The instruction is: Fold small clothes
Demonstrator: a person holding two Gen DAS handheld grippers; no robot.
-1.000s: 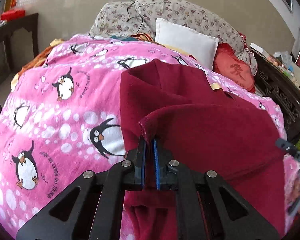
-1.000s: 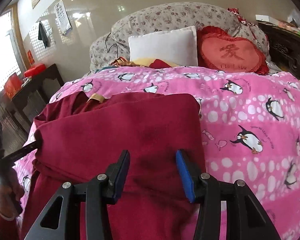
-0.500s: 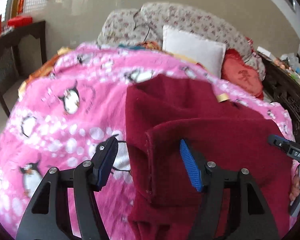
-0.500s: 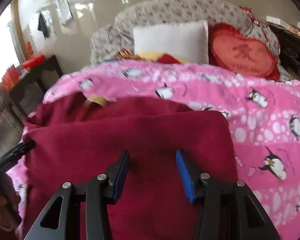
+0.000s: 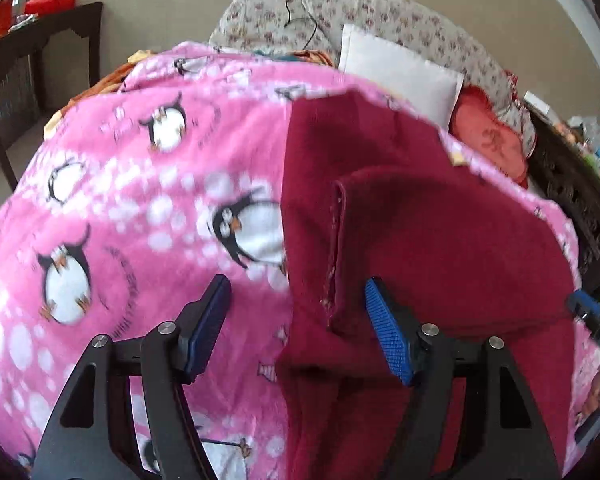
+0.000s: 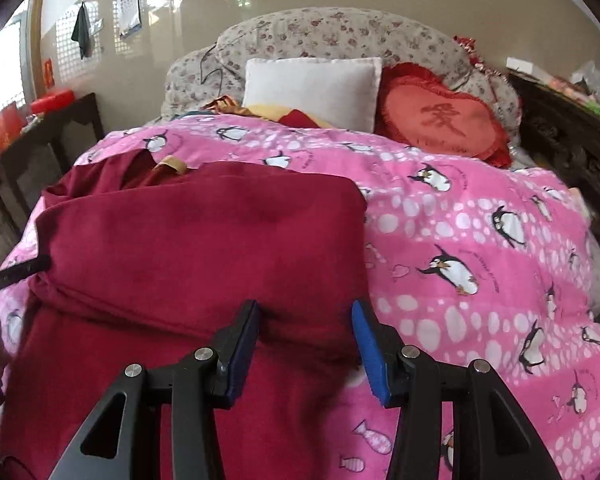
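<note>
Left tongs [image 5: 296,320] gaping wide, straddling the folded edge of the maroon garment [image 5: 440,240], gripping nothing. Right tongs [image 6: 306,344] likewise spread, hovering over the fold. Garment lying folded on the pink penguin blanket [image 6: 480,240] covering the bed.

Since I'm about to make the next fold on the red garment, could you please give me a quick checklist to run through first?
1. Left gripper open and holding nothing: ok.
2. Right gripper open and holding nothing: ok.
3. Red garment lying on the pink penguin blanket, top layer already folded over: ok.
4. Folded layer's edge between the left fingers, ready to pinch: ok.
5. Folded layer smooth: not ok, it bulges near the right gripper.
6. Lower end of the garment flat: cannot tell, it runs out of view.
</note>
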